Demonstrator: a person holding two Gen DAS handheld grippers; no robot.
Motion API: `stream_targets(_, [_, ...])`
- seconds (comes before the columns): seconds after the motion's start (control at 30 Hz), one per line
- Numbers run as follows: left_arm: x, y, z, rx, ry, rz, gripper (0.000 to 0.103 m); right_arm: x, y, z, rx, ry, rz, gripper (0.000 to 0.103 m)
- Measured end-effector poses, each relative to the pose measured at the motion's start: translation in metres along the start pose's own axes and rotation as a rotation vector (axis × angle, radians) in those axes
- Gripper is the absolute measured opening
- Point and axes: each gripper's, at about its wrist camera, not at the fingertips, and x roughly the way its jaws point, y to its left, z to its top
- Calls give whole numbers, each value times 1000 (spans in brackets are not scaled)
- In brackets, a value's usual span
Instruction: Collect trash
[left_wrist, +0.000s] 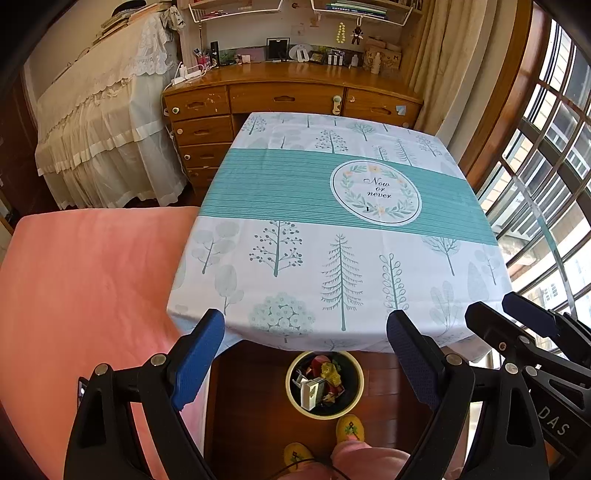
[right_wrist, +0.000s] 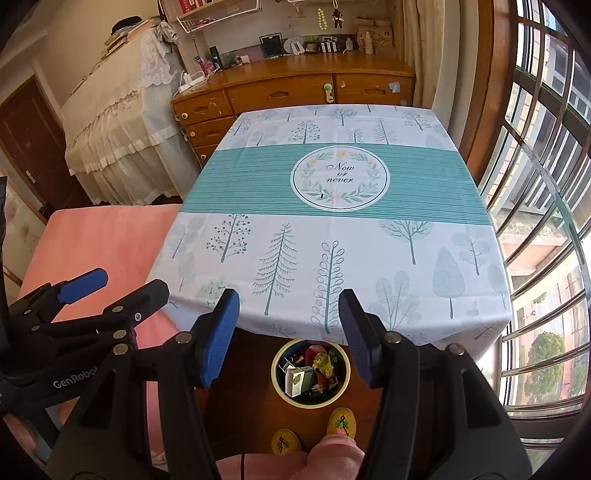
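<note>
A round bin with a yellow rim (left_wrist: 324, 413) stands on the wooden floor below the table's near edge, holding several pieces of trash: a small white box (left_wrist: 309, 391) and crumpled wrappers (left_wrist: 330, 373). It also shows in the right wrist view (right_wrist: 311, 401). My left gripper (left_wrist: 306, 332) is open and empty, held above the bin at the table edge. My right gripper (right_wrist: 289, 312) is open and empty beside it. No trash shows on the table with the tree-print cloth (left_wrist: 332, 236).
A pink bed (left_wrist: 85, 280) lies left of the table. A wooden desk with drawers (left_wrist: 288, 96) stands behind it. Barred windows (left_wrist: 546, 177) run along the right. The person's yellow slippers (left_wrist: 349, 428) stand just in front of the bin.
</note>
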Motion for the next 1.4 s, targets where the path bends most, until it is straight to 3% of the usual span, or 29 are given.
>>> stream_targets(1.4, [4, 4, -7, 21, -16, 17, 91, 3, -8, -8, 5, -11, 12, 53])
